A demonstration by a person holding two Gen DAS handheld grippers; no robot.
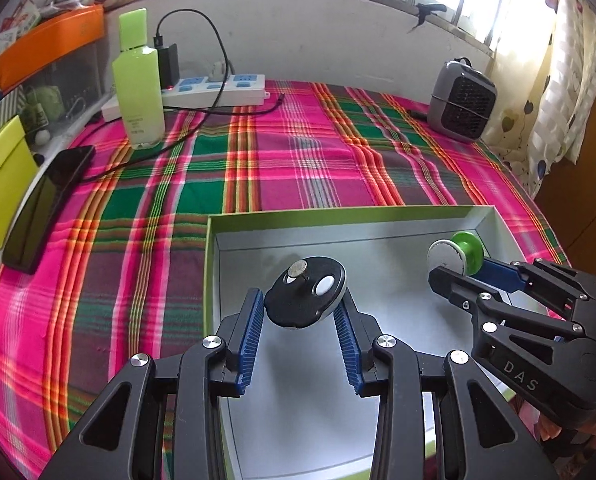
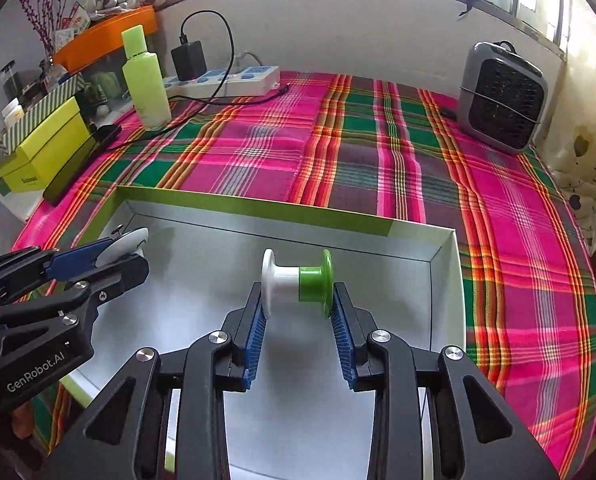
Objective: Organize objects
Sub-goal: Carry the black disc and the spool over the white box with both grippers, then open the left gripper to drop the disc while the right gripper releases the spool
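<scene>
Left gripper [image 1: 303, 300] clamps a round black disc [image 1: 305, 297] between its 2 ribbed blue pads, right at the fingertips, held over the inside of the open box [image 1: 385, 216]. Disc is tilted, matte black top with a white oval inset and a small metal knob; pale rim shows on its right edge. In the right wrist view the same disc [image 2: 124, 245] shows edge-on, pale, at the left gripper's [image 2: 116, 254] tips.

Right gripper [image 2: 298, 286] grips a spool [image 2: 298, 282] end to end, axis horizontal: white flange against the left pad, green flange against the right pad. Half white, half green, glossy plastic, flared ends. From the left wrist view the spool [image 1: 455, 256] sits at the right gripper's [image 1: 457, 270] tips, near the box's far right corner.

Box is shallow, rectangular, plain white inside, lime-green rim and outer wall. It rests on a plaid cloth [image 2: 377, 152], woven pink, green and orange.
</scene>
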